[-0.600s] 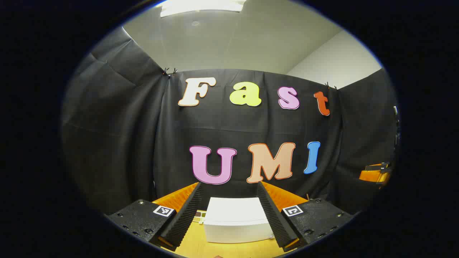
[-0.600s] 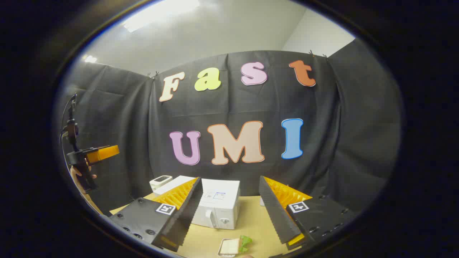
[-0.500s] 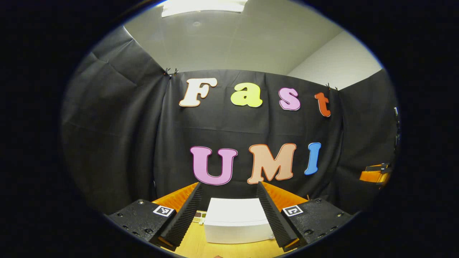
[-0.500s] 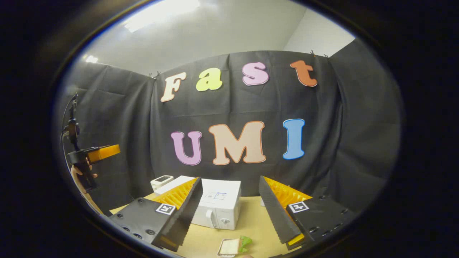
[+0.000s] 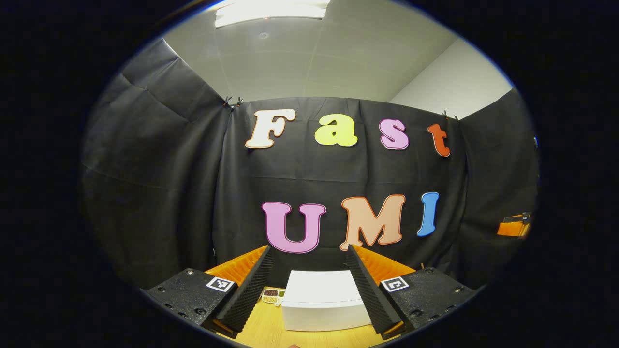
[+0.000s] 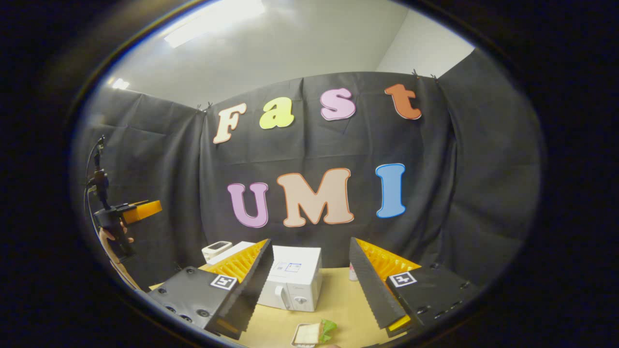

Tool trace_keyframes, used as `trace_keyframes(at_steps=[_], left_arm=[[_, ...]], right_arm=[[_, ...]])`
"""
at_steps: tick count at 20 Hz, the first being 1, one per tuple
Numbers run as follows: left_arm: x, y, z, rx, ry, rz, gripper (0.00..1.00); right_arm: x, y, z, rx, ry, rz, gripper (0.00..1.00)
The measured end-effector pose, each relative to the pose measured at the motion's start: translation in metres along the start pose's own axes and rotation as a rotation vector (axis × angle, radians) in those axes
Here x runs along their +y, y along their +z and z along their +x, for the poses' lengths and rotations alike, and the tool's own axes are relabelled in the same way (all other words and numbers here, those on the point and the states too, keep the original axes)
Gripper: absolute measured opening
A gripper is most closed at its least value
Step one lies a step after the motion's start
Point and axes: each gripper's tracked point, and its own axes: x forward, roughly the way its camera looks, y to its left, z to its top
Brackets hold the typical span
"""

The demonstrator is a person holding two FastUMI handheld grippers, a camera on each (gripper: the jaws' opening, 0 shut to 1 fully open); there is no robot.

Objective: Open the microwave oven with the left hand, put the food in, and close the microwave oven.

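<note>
A small white microwave oven (image 5: 325,302) stands on the wooden table, its door shut, seen from above between my left gripper's (image 5: 309,287) open fingers. In the right gripper view the microwave (image 6: 295,285) shows its handle and knob at the front. A sandwich with green lettuce on a small tray (image 6: 312,333) lies in front of it, below my open right gripper (image 6: 309,282). Both grippers are high above the table and hold nothing. The left gripper (image 6: 123,220), held by a hand, appears at the far left of the right gripper view.
A small white device (image 6: 216,249) sits behind the microwave on the left. A little dish of brown food (image 5: 272,295) lies left of the microwave. A small bottle (image 6: 352,273) stands right of it. The right gripper's body (image 5: 513,227) shows far right.
Both views have shifted slightly: the microwave sits a little farther right in the left gripper view, and the right gripper has turned a bit rightward. Nothing was grasped.
</note>
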Motion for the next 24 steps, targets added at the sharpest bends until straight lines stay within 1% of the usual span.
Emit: trace_keyframes(at_steps=[3, 4, 6, 7, 8, 9, 11, 12, 13, 14, 15, 17, 18, 19, 20, 21, 24], left_arm=[[-0.003, -0.001, -0.003, 0.002, -0.009, -0.005, 0.92], [-0.004, -0.004, -0.002, 0.005, -0.010, -0.004, 0.95], [-0.004, -0.011, -0.001, 0.017, -0.010, -0.001, 0.95], [-0.005, -0.014, -0.002, 0.024, -0.011, -0.003, 0.94], [-0.007, -0.019, -0.002, 0.031, -0.015, -0.007, 0.94], [-0.009, -0.024, -0.002, 0.037, -0.023, -0.009, 0.95], [-0.016, -0.034, -0.004, 0.038, -0.046, -0.014, 0.95], [-0.018, -0.042, -0.005, 0.041, -0.053, -0.010, 0.92], [-0.021, -0.051, -0.008, 0.047, -0.055, -0.005, 0.95], [-0.025, -0.061, -0.012, 0.052, -0.062, -0.002, 0.92], [-0.029, -0.069, -0.015, 0.053, -0.077, -0.001, 0.95], [-0.039, -0.088, -0.020, 0.062, -0.106, -0.001, 0.95], [-0.044, -0.099, -0.021, 0.070, -0.127, -0.003, 0.92], [-0.050, -0.108, -0.022, 0.072, -0.155, -0.008, 0.95], [-0.058, -0.118, -0.023, 0.077, -0.178, -0.015, 0.92], [-0.062, -0.131, -0.023, 0.089, -0.193, -0.022, 0.95], [-0.074, -0.167, -0.022, 0.127, -0.231, -0.017, 0.95]], right_arm=[[0.002, 0.002, -0.006, -0.011, 0.007, 0.002, 0.98], [0.002, 0.003, -0.008, -0.013, 0.009, -0.002, 0.92], [0.001, 0.001, -0.010, -0.016, 0.008, -0.016, 0.92], [0.002, 0.000, -0.011, -0.017, 0.011, -0.022, 0.98], [0.003, -0.002, -0.014, -0.019, 0.016, -0.025, 0.98], [0.004, -0.003, -0.014, -0.020, 0.020, -0.025, 0.92], [0.004, -0.005, -0.016, -0.024, 0.024, -0.023, 0.92], [0.004, -0.005, -0.017, -0.029, 0.023, -0.026, 0.92], [0.003, -0.005, -0.018, -0.035, 0.020, -0.029, 0.98], [0.003, -0.006, -0.017, -0.039, 0.017, -0.032, 0.92], [0.002, -0.006, -0.016, -0.042, 0.013, -0.033, 0.92], [0.003, -0.009, -0.016, -0.044, 0.012, -0.037, 0.92], [0.004, -0.011, -0.015, -0.044, 0.015, -0.036, 0.92], [0.006, -0.010, -0.015, -0.047, 0.024, -0.028, 0.92], [0.007, -0.013, -0.014, -0.046, 0.029, -0.016, 0.92], [0.005, -0.015, -0.013, -0.043, 0.030, -0.004, 0.92], [-0.007, -0.016, -0.009, -0.036, 0.010, 0.007, 0.92]])
